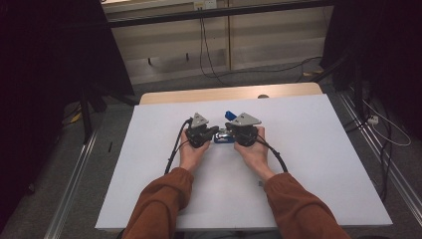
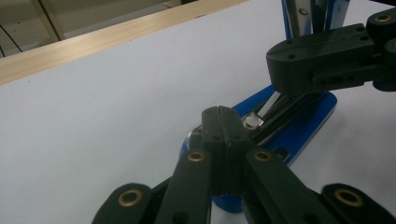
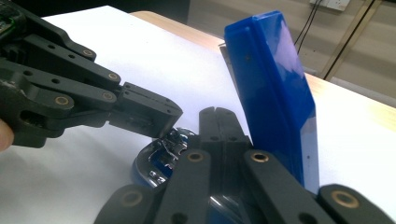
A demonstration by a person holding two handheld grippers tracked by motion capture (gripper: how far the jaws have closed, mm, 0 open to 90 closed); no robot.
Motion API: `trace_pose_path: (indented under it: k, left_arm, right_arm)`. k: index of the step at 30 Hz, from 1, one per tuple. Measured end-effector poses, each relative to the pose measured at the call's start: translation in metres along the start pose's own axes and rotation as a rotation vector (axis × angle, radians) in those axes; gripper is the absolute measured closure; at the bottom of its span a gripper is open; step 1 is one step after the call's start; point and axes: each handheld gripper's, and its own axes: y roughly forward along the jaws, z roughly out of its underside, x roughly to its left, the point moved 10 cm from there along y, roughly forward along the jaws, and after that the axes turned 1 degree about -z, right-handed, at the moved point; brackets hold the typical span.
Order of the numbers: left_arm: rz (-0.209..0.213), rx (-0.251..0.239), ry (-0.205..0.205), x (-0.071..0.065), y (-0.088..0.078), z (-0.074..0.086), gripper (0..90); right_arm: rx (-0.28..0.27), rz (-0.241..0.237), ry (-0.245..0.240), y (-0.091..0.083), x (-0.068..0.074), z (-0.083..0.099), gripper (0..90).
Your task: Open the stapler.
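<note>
A: What are they working on?

B: A blue stapler [image 1: 225, 135], swung open on the white table [image 1: 308, 164], lying between the two grippers. Its lid [image 3: 273, 88] stands up just right of the right gripper [image 3: 218, 114]; the base [image 2: 299, 128] lies just past the left gripper [image 2: 223, 113].

A: Are the jaws gripping it?

B: Both pairs are pressed together with nothing between them, tips resting by the metal magazine [image 3: 166, 149].

A: Handling?

B: Probably stiff, moderately heavy, glossy plastic that may slip; the hinge will swing. I'd pinch the base's long sides.
</note>
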Motion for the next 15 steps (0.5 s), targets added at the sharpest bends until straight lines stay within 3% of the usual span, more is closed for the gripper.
trace_pose_path:
  k: [15]
  left_arm:
    - [-0.004,0.001,-0.005,0.001,0.000,0.000,90.0]
  right_arm:
    - [-0.016,0.038,-0.006,-0.008,-0.012,-0.004,90.0]
